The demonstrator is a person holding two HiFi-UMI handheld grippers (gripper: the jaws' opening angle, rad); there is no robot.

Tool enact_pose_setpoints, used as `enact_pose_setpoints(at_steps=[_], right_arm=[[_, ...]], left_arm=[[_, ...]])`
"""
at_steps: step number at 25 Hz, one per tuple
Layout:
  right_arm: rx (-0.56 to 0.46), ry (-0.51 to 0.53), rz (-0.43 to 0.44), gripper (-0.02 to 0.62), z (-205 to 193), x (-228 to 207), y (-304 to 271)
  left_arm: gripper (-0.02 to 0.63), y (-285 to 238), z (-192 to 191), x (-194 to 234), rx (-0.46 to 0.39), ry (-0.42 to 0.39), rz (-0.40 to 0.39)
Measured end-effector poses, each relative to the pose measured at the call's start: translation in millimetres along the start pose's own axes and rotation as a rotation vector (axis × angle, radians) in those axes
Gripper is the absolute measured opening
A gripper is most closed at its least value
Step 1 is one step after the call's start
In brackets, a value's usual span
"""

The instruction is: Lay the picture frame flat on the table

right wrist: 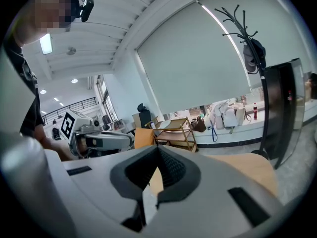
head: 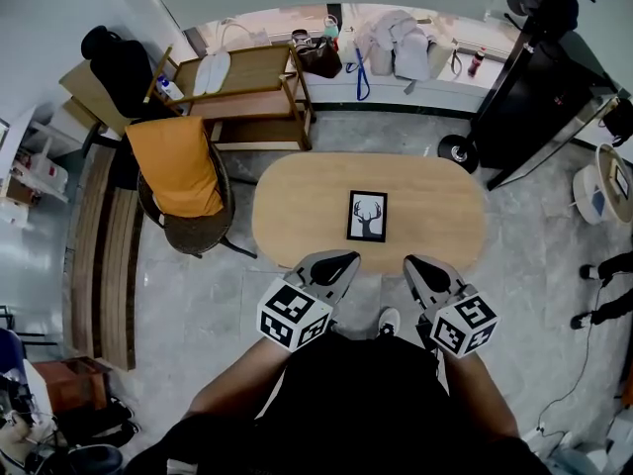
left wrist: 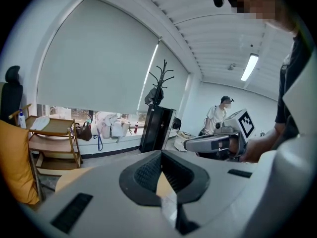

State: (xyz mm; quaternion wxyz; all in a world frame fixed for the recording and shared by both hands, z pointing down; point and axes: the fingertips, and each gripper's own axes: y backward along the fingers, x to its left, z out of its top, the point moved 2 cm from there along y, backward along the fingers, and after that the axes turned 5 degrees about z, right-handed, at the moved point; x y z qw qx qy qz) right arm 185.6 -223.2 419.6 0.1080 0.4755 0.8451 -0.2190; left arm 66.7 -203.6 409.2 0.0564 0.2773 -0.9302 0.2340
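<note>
Head view: picture frame (head: 367,216) lies beyond left tongs (head: 348,258) and right tongs (head: 412,262), both closed.

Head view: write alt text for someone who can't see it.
Seen from above, a black picture frame with an antler print appears to lie flat on an oval wooden table. The left gripper and right gripper, both shut and empty, hover at the table's near edge.

Black picture frame (head: 367,216) with deer-head silhouette, flat on the oval wooden table (head: 297,216), near centre.
</note>
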Motion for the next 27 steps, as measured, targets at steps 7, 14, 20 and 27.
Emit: enact_pose_setpoints(at_steps=[7,14,20,27], right_arm=[[-0.006,-0.022,-0.006,0.002,-5,-1,4],[-0.01,-0.025,-0.002,0.002,-8,0,6],[-0.006,-0.026,-0.008,0.002,-10,-2,6],[-0.001,-0.023,-0.008,0.002,-12,0,5]], left_arm=[[0.003,0,2,1,-0.014,0.007,0.022],[0.003,0,1,0,-0.01,-0.001,0.022],[0.003,1,1,1,-0.012,-0.001,0.024],[0.003,3,-1,3,-0.015,0.0,0.024]])
